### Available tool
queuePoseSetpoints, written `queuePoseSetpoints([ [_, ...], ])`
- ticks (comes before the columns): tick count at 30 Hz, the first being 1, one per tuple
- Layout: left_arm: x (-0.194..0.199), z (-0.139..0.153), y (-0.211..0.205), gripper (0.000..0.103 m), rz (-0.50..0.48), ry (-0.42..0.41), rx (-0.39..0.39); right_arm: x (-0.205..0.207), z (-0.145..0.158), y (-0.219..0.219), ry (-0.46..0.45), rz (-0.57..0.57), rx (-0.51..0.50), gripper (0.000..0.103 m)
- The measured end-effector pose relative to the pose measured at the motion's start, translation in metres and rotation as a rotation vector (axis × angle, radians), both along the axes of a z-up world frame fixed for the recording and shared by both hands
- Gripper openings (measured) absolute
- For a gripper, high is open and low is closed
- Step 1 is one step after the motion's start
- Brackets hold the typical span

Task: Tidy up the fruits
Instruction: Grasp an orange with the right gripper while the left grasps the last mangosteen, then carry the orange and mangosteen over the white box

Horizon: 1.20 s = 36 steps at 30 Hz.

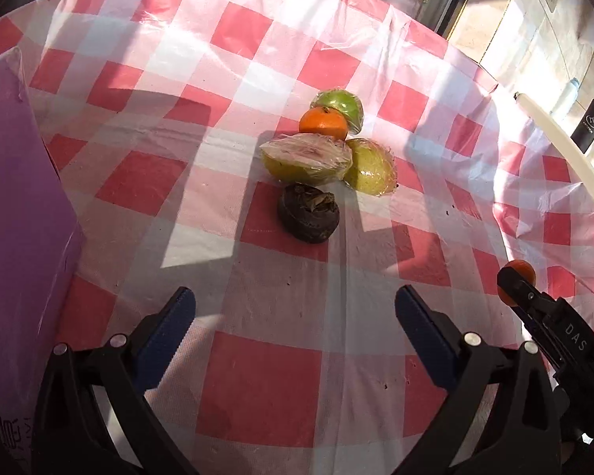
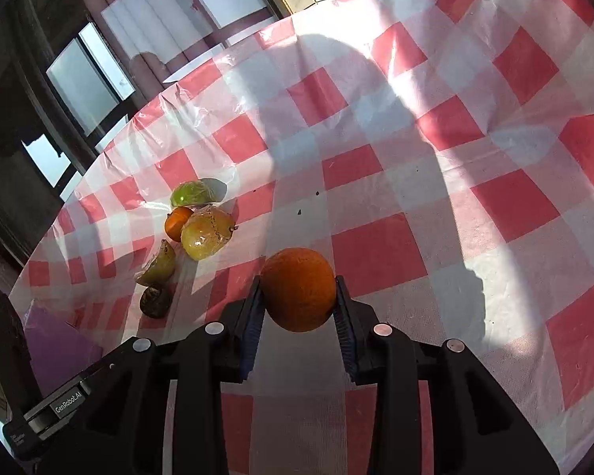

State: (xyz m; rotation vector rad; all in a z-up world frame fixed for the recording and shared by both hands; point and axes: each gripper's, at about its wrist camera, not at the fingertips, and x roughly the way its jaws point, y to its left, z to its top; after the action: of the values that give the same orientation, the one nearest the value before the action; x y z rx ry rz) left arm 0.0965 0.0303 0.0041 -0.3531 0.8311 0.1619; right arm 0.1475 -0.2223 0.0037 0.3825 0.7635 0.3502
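Tabletop [image 2: 435,206]: red-and-white checked plastic cloth, sunlit, windows behind. Purple box [image 1: 16,213] at its edge. Wrapped fruit cluster [image 1: 320,150] mid-cloth. Right tongs [image 2: 299,297]: clenched on orange [image 2: 299,289], held over the cloth. Left tongs [image 1: 295,328]: spread, holding nothing.

Right gripper [image 2: 298,297] angled down toward the counter [image 2: 435,206], blue-padded fingers [image 2: 253,328] clamped on both sides of an orange [image 2: 299,289], held clear of the cloth. Left gripper [image 1: 295,312] also tilted downward, fingers [image 1: 170,328] spread wide apart with nothing between them, hovering above the counter. Right gripper's tip showing at the right edge of the left wrist view.
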Motion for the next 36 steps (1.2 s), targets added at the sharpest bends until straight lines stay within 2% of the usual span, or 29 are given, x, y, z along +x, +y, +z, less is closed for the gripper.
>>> queuePoseSetpoints([
  [2, 0.012, 0.001, -0.001, 0.100, 0.020, 0.010, 0.026, -0.002, 0.001, 0.000, -0.007, 0.016, 0.012, 0.034],
  [4, 0.028, 0.000, 0.001, 0.100, 0.045, 0.026, 0.021, -0.005, 0.001, 0.001, -0.017, 0.030, 0.029, 0.034],
  [9, 0.063, -0.002, -0.010, 0.083, 0.072, 0.088, 0.178, -0.003, -0.001, 0.001, -0.017, 0.038, 0.044, 0.035],
  [11, 0.064, -0.003, -0.019, 0.058, 0.055, 0.093, 0.248, -0.003, -0.002, 0.000, -0.013, 0.041, 0.044, 0.035],
  [13, 0.060, -0.002, -0.025, 0.042, 0.006, 0.074, 0.272, -0.003, -0.002, 0.000, -0.011, 0.044, 0.043, 0.035],
  [16, 0.049, -0.001, -0.019, 0.041, -0.014, 0.053, 0.239, -0.004, -0.002, 0.000, -0.014, 0.047, 0.046, 0.035],
  [19, 0.021, 0.003, -0.016, 0.041, -0.016, 0.004, 0.196, -0.002, -0.002, 0.000, -0.012, 0.052, 0.048, 0.035],
  [23, -0.030, 0.013, -0.007, 0.041, -0.020, -0.157, 0.061, -0.003, -0.002, 0.000, -0.014, 0.051, 0.051, 0.035],
  [26, -0.055, 0.020, -0.001, 0.041, 0.009, -0.245, 0.012, -0.003, -0.002, 0.001, -0.019, 0.053, 0.056, 0.035],
  [31, -0.071, 0.023, 0.014, 0.041, 0.078, -0.328, -0.085, -0.006, 0.001, -0.001, -0.042, 0.057, 0.074, 0.035],
  [36, -0.075, 0.025, 0.018, 0.041, 0.087, -0.350, -0.107, -0.013, 0.007, -0.007, -0.098, 0.060, 0.115, 0.035],
])
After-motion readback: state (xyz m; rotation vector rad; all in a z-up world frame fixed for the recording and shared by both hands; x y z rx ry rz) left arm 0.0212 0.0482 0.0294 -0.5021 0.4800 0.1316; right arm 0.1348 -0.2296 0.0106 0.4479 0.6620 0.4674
